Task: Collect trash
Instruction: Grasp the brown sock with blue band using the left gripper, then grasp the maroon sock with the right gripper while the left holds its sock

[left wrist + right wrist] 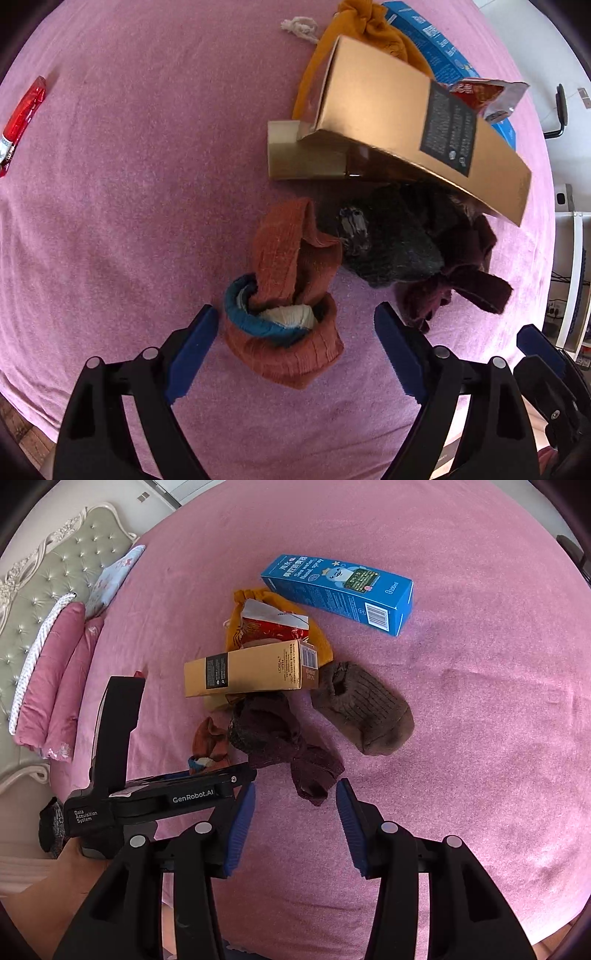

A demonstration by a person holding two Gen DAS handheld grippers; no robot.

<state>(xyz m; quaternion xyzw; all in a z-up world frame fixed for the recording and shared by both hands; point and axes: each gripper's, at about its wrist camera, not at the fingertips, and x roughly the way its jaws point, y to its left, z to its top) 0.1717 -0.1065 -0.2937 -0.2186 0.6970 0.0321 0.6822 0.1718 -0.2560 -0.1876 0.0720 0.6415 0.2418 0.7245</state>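
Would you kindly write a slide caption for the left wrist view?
Open left gripper poised over a rust-orange sock bundle on the pink bedspread, beside a gold carton.

pink bedspread (461, 720), tufted grey-green headboard (55, 576), pink pillows (55, 679), daylight

Gold carton (251, 674): I see it lying on its side across the pile, barcode end toward the brown sock.
Blue carton (338, 592): lying flat on the pink cover, apart from the heap.
Red-and-white packet (275, 626): torn, crumpled, resting on the yellow pouch behind the gold carton.
Red wrapper (24, 114): alone near the cover's edge, well apart.
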